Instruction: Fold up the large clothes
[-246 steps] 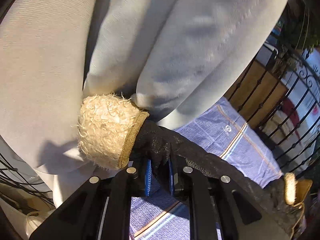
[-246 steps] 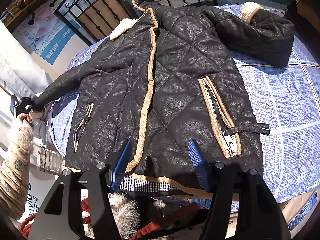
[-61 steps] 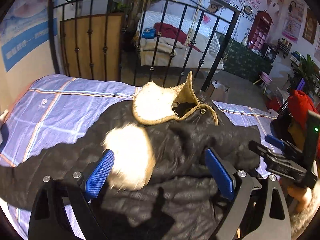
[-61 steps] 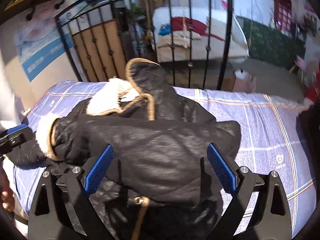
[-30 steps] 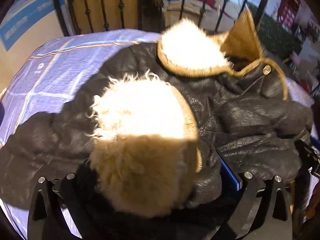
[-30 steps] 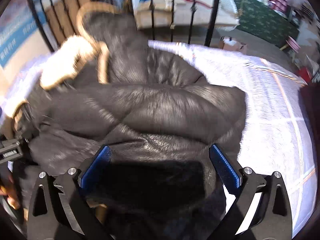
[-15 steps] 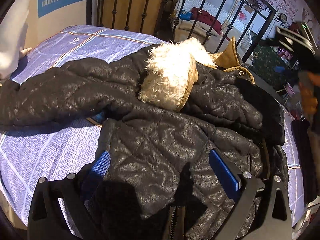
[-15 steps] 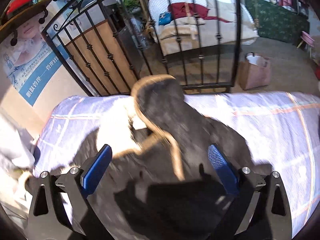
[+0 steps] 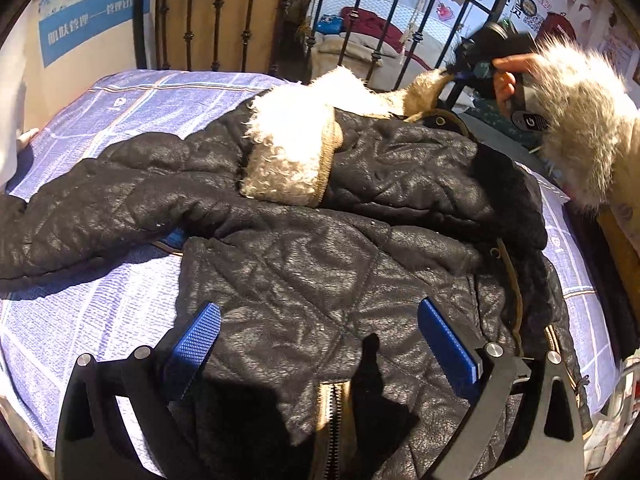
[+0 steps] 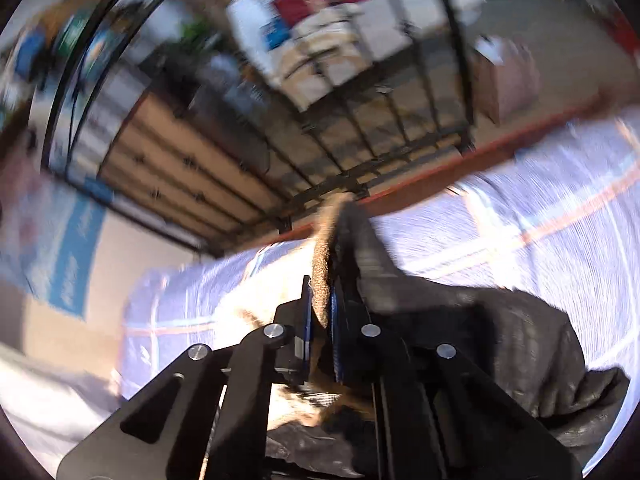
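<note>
A black quilted coat (image 9: 340, 248) with cream fleece cuffs and collar lies on the bed, both sleeves folded across its chest. One fleece cuff (image 9: 288, 156) rests near the middle. My left gripper (image 9: 320, 340) is open and empty above the coat's lower front, near the zipper (image 9: 334, 420). My right gripper (image 10: 320, 312) is shut on the tan-edged fleece collar (image 10: 324, 264) at the coat's far end. In the left wrist view it shows at the top right (image 9: 476, 64), held by a hand in a fur-cuffed sleeve.
The bed has a lilac checked sheet (image 9: 100, 312) and a black iron headboard (image 9: 224, 20) behind the collar. A second bed with red and white bedding (image 9: 360, 28) stands beyond the bars. A blue-and-white poster (image 9: 88, 20) hangs at the left.
My right gripper was open above the coat; it has moved to the collar and shut on it. My left gripper let the sleeve go earlier, then drew back open over the coat's front.
</note>
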`<state>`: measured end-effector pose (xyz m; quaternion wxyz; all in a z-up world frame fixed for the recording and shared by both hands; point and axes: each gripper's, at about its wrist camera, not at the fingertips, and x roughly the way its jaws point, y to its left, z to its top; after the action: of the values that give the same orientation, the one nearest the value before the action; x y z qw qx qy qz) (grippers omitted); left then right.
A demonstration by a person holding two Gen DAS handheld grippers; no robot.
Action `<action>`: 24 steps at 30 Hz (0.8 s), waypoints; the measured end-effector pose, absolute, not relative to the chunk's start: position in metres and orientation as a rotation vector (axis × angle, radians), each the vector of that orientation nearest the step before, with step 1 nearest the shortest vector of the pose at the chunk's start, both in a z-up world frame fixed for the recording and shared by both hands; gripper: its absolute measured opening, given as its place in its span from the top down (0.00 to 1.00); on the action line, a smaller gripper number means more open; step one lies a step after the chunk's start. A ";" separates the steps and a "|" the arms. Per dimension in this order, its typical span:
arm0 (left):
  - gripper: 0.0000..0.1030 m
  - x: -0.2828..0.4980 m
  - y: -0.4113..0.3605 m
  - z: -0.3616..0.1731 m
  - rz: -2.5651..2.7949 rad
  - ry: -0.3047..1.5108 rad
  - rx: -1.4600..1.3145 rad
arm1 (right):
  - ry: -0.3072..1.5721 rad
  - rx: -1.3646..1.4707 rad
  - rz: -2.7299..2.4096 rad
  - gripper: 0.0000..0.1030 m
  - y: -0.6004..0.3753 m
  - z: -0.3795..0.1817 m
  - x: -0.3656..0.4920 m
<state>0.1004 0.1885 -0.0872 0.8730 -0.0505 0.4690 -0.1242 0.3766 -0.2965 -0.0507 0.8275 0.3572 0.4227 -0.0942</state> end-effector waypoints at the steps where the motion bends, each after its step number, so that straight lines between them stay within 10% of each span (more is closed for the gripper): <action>1: 0.06 0.101 0.186 -0.088 -0.269 0.982 -0.101 | 0.891 0.812 -0.224 0.93 -0.312 -0.059 0.365; 12: 0.06 0.093 0.178 -0.099 -0.285 1.015 -0.078 | 1.009 0.952 -0.289 0.90 -0.361 -0.136 0.323; 17: 0.06 0.091 0.179 -0.094 -0.266 1.005 -0.068 | 1.041 0.859 -0.301 0.69 -0.353 -0.117 0.329; 20: 0.06 0.087 0.184 -0.089 -0.244 0.978 -0.065 | 0.989 0.762 -0.325 0.28 -0.347 -0.088 0.314; 24: 0.06 0.084 0.190 -0.087 -0.226 0.983 -0.070 | 0.945 0.579 -0.326 0.28 -0.332 -0.062 0.283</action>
<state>0.0844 0.1904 -0.0872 0.8750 -0.0337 0.4708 -0.1081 0.2832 -0.3317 -0.0622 0.8377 0.2736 0.4468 -0.1542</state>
